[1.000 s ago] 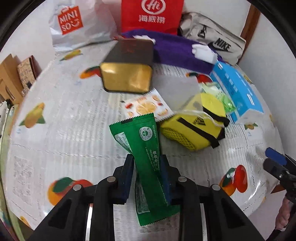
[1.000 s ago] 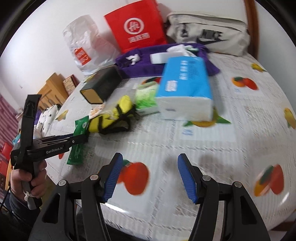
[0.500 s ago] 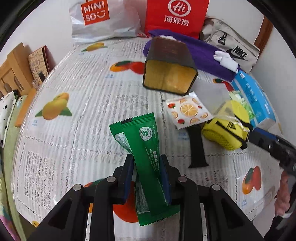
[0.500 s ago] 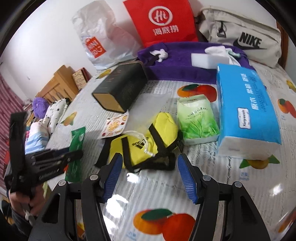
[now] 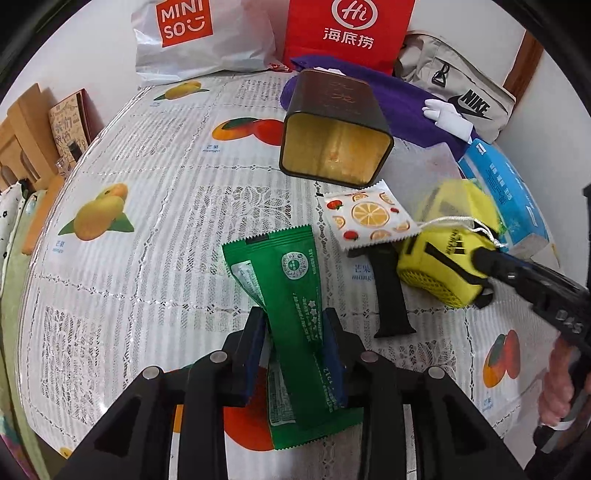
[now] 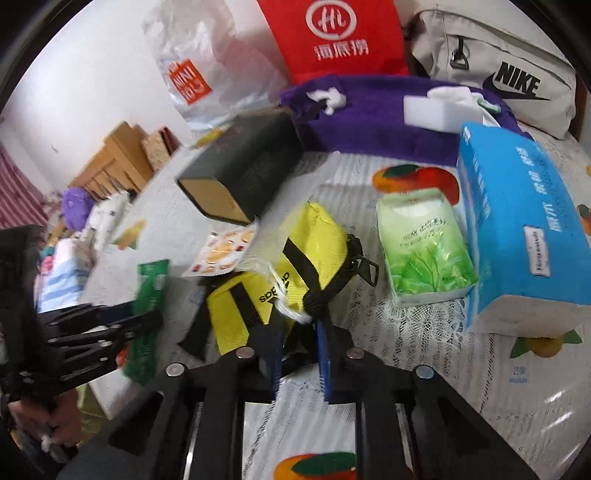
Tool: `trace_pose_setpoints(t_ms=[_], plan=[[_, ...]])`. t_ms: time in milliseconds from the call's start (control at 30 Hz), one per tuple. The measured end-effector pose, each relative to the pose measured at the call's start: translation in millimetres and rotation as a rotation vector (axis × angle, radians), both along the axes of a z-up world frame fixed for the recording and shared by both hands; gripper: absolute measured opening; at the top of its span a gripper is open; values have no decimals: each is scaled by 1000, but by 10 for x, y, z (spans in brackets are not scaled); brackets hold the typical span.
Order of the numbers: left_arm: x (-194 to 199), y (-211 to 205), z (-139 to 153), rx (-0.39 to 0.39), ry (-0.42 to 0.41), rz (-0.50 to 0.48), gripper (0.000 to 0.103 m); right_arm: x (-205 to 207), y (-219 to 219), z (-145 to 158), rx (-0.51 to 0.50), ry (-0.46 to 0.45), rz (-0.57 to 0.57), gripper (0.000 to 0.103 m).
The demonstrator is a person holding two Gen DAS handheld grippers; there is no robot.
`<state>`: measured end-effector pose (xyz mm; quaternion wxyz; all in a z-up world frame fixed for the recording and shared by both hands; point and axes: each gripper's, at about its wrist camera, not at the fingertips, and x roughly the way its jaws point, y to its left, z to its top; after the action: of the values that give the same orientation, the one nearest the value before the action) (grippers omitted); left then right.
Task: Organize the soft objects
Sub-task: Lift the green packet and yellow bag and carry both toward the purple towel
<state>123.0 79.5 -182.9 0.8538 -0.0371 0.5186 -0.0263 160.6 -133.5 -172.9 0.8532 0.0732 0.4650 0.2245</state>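
Note:
A green snack packet stands between the pads of my left gripper, just above the fruit-print tablecloth. Those jaws are opening, though the pads still touch the packet. To the right lies a yellow mesh pouch with black straps and a white cord. My right gripper has its jaws closing on the pouch's near end, at the strap, and pinches it. In the left wrist view the right gripper reaches the yellow pouch from the right. A hand holds each tool.
A dark tin with a gold inside lies open-end forward behind an orange-print sachet. A green tissue pack and blue tissue box sit right of the pouch. A purple cloth, red bag and grey Nike bag line the back.
My right gripper swept left across the table to the yellow pouch and its wide-open jaws closed on the pouch's end. The left gripper shifted early on, then held still with the packet.

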Motion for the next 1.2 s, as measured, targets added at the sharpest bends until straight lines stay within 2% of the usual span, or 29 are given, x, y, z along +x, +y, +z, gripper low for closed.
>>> trace_pose_setpoints(t_ms=[67, 267, 400, 500, 567, 633, 700, 767, 900, 933, 967, 1000, 1067, 1200], plan=[[6, -11, 3, 5, 1, 3, 32, -51, -74, 61, 15, -16, -6, 12], [-12, -78, 17, -44, 15, -20, 31, -289, -362, 224, -55, -33, -34, 11], [-38, -215, 15, 10, 10, -37, 31, -460, -690, 197, -113, -1, -92, 11], [-31, -286, 10, 30, 9, -48, 31, -526, -960, 98, -99, 41, -149, 13], [-23, -328, 9, 50, 7, -51, 32, -553, -1086, 30, -84, 62, -176, 18], [-15, -346, 7, 60, 0, -48, 32, -560, -1174, -48, -47, 82, -193, 19], [-12, -357, 3, 71, -8, -51, 33, -559, -1211, -95, -17, 89, -200, 31], [-9, -359, 1, 77, -15, -52, 35, -539, -1202, -142, 1, 95, -198, 54], [16, -369, -5, 82, -22, -48, 38, -496, -1155, -193, 16, 86, -219, 56], [23, -373, -6, 85, -25, -49, 38, -483, -1129, -192, 13, 78, -219, 54], [30, -379, -6, 89, -28, -49, 38, -469, -1102, -188, 1, 70, -219, 38], [38, -379, -5, 87, -29, -48, 38, -446, -1076, -188, -12, 59, -217, 28], [47, -361, -3, 75, -35, -42, 31, -440, -1050, -178, -3, 37, -198, 18], [68, -282, 15, 26, -30, -27, 23, -469, -1094, -119, 40, 17, -188, 12]])
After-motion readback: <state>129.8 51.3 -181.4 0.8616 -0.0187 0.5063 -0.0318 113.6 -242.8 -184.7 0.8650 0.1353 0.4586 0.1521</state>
